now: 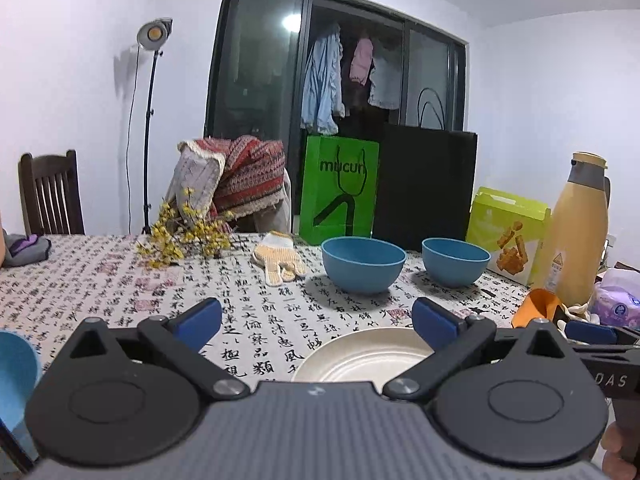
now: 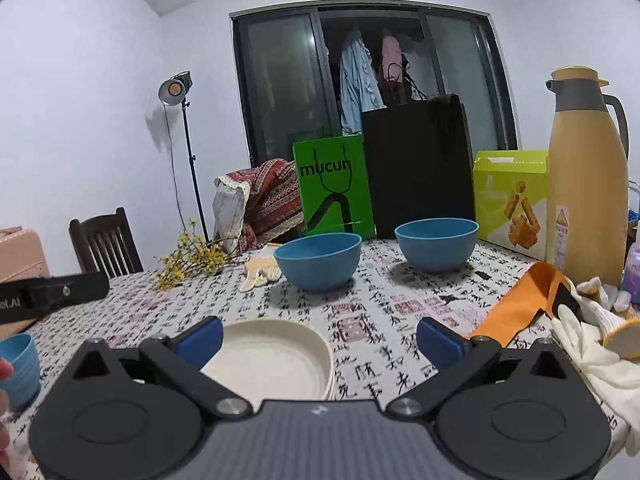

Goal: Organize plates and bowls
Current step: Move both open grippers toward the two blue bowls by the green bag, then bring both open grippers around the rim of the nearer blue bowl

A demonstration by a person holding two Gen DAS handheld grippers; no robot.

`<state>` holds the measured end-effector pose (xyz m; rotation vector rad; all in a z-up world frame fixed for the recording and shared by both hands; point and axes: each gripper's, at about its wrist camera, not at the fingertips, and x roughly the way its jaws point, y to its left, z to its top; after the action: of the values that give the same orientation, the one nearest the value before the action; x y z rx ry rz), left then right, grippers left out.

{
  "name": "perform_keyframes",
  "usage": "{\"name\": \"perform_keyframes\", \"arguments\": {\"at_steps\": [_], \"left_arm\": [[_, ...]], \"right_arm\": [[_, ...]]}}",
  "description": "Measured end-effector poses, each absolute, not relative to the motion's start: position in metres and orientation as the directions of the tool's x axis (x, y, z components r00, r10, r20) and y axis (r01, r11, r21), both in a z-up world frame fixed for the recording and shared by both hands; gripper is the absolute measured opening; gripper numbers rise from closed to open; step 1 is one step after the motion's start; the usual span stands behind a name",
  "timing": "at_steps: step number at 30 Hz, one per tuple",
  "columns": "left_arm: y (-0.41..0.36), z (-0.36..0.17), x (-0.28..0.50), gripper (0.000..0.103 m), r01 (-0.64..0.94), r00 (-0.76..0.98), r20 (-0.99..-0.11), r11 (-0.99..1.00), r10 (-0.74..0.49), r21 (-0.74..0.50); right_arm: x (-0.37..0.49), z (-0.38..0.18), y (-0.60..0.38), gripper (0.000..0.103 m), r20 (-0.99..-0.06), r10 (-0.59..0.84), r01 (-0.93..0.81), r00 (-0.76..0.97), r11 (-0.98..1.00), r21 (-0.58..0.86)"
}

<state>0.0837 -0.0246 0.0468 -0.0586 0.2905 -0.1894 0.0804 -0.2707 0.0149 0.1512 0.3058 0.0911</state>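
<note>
Both grippers, left (image 1: 316,320) and right (image 2: 320,338), spread and empty over stacked cream plates (image 2: 276,356); two blue bowls (image 2: 318,260) (image 2: 436,244) unstacked, well apart.

plates (image 2: 276,360) nearest on table (image 2: 360,320) | two bowls (image 2: 318,260) (image 2: 436,245) behind | bags (image 2: 334,184) behind bowls

right hand-held gripper (image 2: 319,340) spread wide, empty | cream plates (image 2: 276,364) stacked beneath | two blue bowls (image 2: 318,261) beyond
</note>
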Motion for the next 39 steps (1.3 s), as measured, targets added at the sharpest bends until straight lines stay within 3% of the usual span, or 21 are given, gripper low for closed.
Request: {"name": "perform_keyframes", "arguments": {"at_steps": [39], "left_arm": [[-0.054, 0.083, 0.185, 0.103, 0.177, 0.897, -0.387, 0.976, -0.213, -0.127]], "right_arm": [[0.177, 0.060, -0.293, 0.103, -0.296, 0.067, -0.010, 0.953, 0.982, 0.190]]}}
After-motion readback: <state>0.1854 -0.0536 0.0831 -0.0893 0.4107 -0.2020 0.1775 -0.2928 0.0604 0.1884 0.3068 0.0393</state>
